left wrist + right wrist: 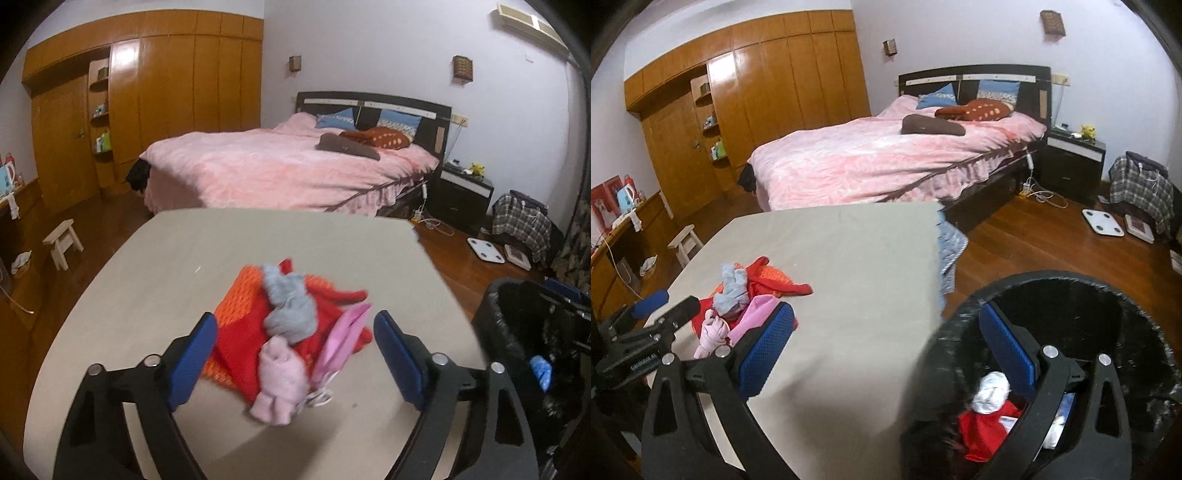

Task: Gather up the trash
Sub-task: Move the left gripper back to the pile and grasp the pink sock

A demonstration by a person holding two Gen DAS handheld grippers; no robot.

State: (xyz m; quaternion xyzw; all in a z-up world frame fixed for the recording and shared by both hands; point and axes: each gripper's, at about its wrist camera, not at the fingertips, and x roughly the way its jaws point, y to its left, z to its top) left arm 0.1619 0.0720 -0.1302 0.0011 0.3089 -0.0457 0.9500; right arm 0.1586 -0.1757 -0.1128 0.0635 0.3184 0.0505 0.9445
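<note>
- Several scraps lie heaped on the worktop point(155, 266), near its front edge: a red and orange mesh cloth point(243, 332) underneath, a grey wad point(291, 306), a pale pink wad point(280, 384) and a pink mask point(347, 332) on top
- Our left gripper point(295, 354) hangs over the heap with its jaws spread to either side of it, pads clear of everything, nothing held
- Our right gripper point(886, 350) is likewise released and empty, one finger over the worktop's corner, the other over the mouth of the black-lined bin point(1126, 306), where red and white trash point(990, 406) already lies
- We judge the risk to be a partial grab: closing on the loose top pieces could leave the mesh behind, or drag it and spill the wads over the near edge
- The mask's ear loops may snag a finger and fail to drop
- Motion blur suggests we are moving fast, so a misjudged closing is likely
- The heap's long axis runs from near left to far right in the left wrist view; the mask stands on edge, pointing up and to the right
</note>
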